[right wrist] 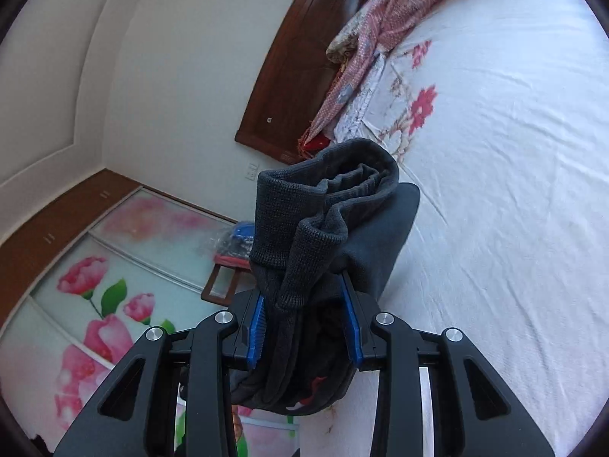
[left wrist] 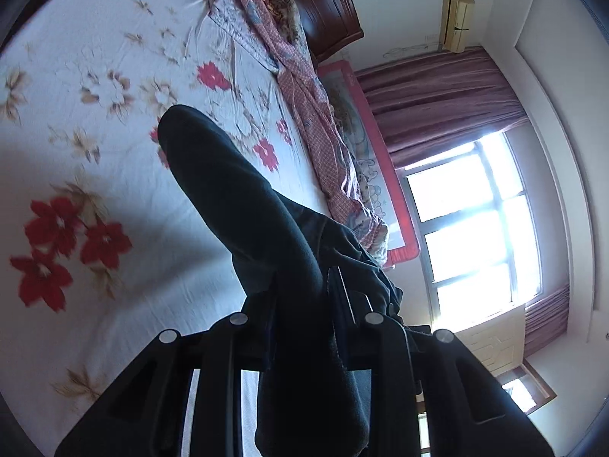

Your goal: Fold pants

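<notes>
The pants are dark, nearly black. In the left wrist view a thick fold of them runs up out of my left gripper, which is shut on the cloth and lifted above the bed. The left gripper's pads are mostly hidden by fabric. In the right wrist view the ribbed cuffs of the pants stick up in a bunch from my right gripper. Its blue pads press on the bunched cloth from both sides, and more cloth hangs below the jaws.
The bed has a white sheet with red flowers. A pink checked blanket lies crumpled along the wooden headboard. A window with curtains is to one side, and a floral sliding wardrobe and a small table to the other.
</notes>
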`<state>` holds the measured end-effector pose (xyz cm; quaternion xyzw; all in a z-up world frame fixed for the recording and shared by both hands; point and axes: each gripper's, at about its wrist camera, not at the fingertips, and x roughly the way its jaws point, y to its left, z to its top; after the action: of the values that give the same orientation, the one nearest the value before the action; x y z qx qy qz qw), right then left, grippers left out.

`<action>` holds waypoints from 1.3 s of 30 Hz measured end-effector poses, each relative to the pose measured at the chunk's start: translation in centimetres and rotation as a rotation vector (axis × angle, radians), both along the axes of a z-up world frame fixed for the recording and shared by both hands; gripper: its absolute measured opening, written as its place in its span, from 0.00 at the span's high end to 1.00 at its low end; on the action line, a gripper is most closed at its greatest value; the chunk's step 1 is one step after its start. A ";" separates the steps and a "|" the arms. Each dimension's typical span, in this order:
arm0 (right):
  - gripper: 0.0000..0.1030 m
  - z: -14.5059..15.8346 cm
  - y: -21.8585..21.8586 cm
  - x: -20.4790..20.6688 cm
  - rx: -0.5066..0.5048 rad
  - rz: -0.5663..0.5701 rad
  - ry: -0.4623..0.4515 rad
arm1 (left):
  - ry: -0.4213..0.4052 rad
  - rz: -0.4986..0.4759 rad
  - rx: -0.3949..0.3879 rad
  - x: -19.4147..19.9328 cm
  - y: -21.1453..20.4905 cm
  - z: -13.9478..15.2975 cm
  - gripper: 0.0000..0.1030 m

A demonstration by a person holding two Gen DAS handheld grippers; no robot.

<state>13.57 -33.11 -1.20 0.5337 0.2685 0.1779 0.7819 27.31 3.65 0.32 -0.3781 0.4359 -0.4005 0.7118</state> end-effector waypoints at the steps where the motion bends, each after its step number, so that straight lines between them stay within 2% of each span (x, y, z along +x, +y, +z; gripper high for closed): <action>1: 0.55 -2.1 0.5 0.6 -0.023 0.018 0.117 | 0.013 0.014 0.025 0.5 1.2 -0.7 0.77; 2: 0.40 -4.0 0.8 0.6 -0.048 0.025 0.220 | 0.039 0.032 0.073 1.0 2.5 -1.7 0.65; 3: 0.38 -5.7 1.0 -0.2 -0.063 0.017 0.285 | 0.064 0.058 0.141 1.4 3.5 -3.0 0.39; 4: 0.38 -6.8 0.9 -1.4 -0.070 0.009 0.325 | 0.087 0.112 0.220 1.2 5.1 -4.6 0.29; 5: 0.38 -7.2 0.5 -2.7 -0.052 0.003 0.296 | 0.106 0.160 0.266 0.8 6.9 -5.9 0.27; 6: 0.38 -6.8 -0.1 -4.4 -0.038 -0.032 0.257 | 0.125 0.185 0.283 0.5 8.1 -6.9 0.27; 7: 0.38 -6.4 -0.7 -5.7 -0.051 -0.077 0.262 | 0.139 0.226 0.321 -0.1 9.3 -7.5 0.27; 8: 0.38 -5.8 -1.4 -6.7 -0.057 -0.105 0.258 | 0.117 0.243 0.343 -0.9 9.9 -7.4 0.27; 10: 0.38 -3.8 -2.1 -7.3 -0.053 -0.142 0.182 | 0.026 0.225 0.377 -2.1 9.4 -6.1 0.27; 11: 0.38 -2.4 -2.1 -6.6 -0.059 -0.144 0.143 | -0.022 0.206 0.396 -2.7 8.7 -5.2 0.26; 13: 0.38 0.2 -1.5 -3.9 -0.048 -0.119 0.035 | -0.128 0.134 0.376 -2.9 5.5 -2.8 0.21; 16: 0.38 2.0 0.5 2.6 0.018 -0.071 -0.038 | -0.264 0.008 0.368 -3.0 -0.4 -0.1 0.15; 18: 0.38 1.9 2.7 7.2 0.080 -0.059 -0.022 | -0.282 -0.049 0.400 -3.3 -3.0 -0.4 0.15; 19: 0.38 1.3 4.0 9.7 0.147 -0.014 -0.025 | -0.269 -0.075 0.420 -3.3 -3.9 -1.3 0.15; 20: 0.38 0.7 5.0 11.2 0.161 -0.013 0.000 | -0.248 -0.089 0.443 -3.4 -4.4 -2.3 0.15; 22: 0.38 -1.3 7.4 14.3 0.157 0.026 0.065 | -0.190 -0.108 0.457 -4.0 -4.3 -4.4 0.15; 24: 0.38 -4.6 8.0 15.7 0.175 0.006 0.183 | -0.200 -0.114 0.459 -5.2 -3.6 -5.5 0.15; 25: 0.44 -6.3 7.8 15.6 0.185 -0.011 0.227 | -0.228 -0.123 0.468 -5.9 -3.4 -5.8 0.15; 26: 0.74 -7.2 7.4 15.0 0.175 -0.028 0.252 | -0.233 -0.124 0.477 -6.4 -3.2 -6.1 0.15; 27: 0.82 -7.6 7.1 14.3 0.184 -0.030 0.253 | -0.231 -0.126 0.482 -6.8 -3.3 -6.4 0.16; 28: 0.84 -7.2 7.0 13.8 0.167 -0.011 0.247 | -0.239 -0.135 0.484 -7.3 -3.2 -6.6 0.16; 30: 0.82 -4.9 6.8 12.5 0.047 0.016 0.283 | -0.263 -0.161 0.505 -8.0 -3.0 -6.4 0.15; 31: 0.69 -3.5 6.8 11.5 0.002 0.034 0.276 | -0.275 -0.175 0.513 -8.2 -2.9 -6.1 0.15; 33: 0.56 -1.7 6.8 8.9 0.012 0.073 0.250 | -0.264 -0.182 0.505 -8.0 -2.2 -5.3 0.15; 34: 0.45 -1.1 6.8 7.4 -0.024 0.079 0.288 | -0.261 -0.180 0.488 -7.9 -1.8 -4.8 0.15; 37: 0.45 -0.4 7.0 2.1 -0.052 0.087 0.332 | -0.295 -0.166 0.497 -7.3 -1.1 -3.3 0.15; 39: 0.45 -1.0 7.1 -0.6 -0.053 0.066 0.380 | -0.302 -0.139 0.471 -6.3 -0.6 -2.4 0.15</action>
<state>12.99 -26.03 -2.19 0.5276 0.4333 0.0924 0.7248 21.00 3.01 -2.12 -0.1076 0.4309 -0.3880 0.8076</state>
